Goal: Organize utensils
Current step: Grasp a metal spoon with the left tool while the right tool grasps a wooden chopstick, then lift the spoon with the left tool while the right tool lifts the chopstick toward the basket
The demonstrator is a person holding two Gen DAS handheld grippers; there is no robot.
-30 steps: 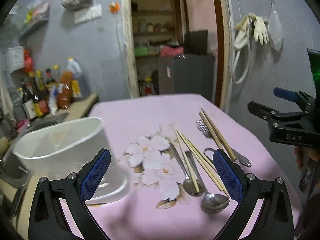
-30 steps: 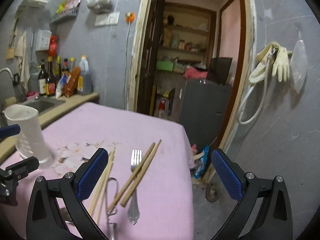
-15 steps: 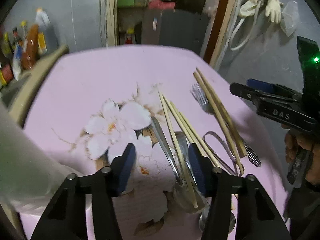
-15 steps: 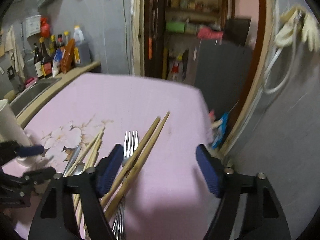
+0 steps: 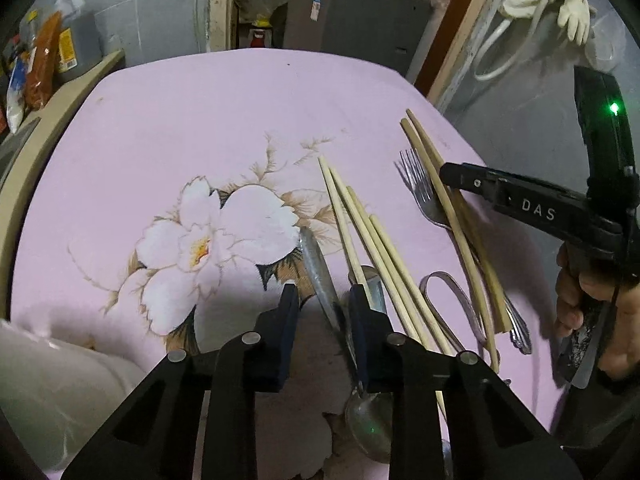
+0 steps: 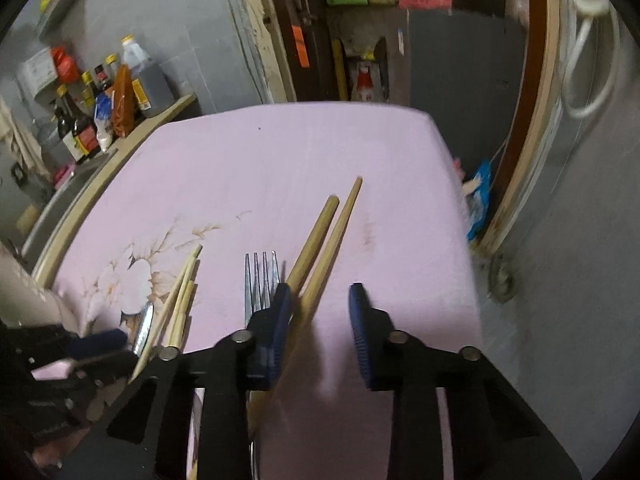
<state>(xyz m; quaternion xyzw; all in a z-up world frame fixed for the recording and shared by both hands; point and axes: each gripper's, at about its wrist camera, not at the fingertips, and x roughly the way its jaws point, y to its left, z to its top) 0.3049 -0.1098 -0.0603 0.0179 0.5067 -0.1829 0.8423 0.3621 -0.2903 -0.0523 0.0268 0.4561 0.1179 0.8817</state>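
We hold our left gripper low over the pink floral tablecloth, jaws narrowed but still parted, straddling the handle of a steel spoon without pinching it; the spoon's bowl lies under the gripper body. Just to the right of that handle lie four pale thin chopsticks, fanned and touching. A white plastic holder sits at the lower left of the cloth.

Our right gripper hangs over the thicker brown chopsticks, its jaws partly spread with a clear gap between them. The left pad touches or nearly touches the nearer stick; we cannot tell which. The fork lies just beside these sticks, tines pointing away from us. A looped metal utensil rests between the two chopstick groups.
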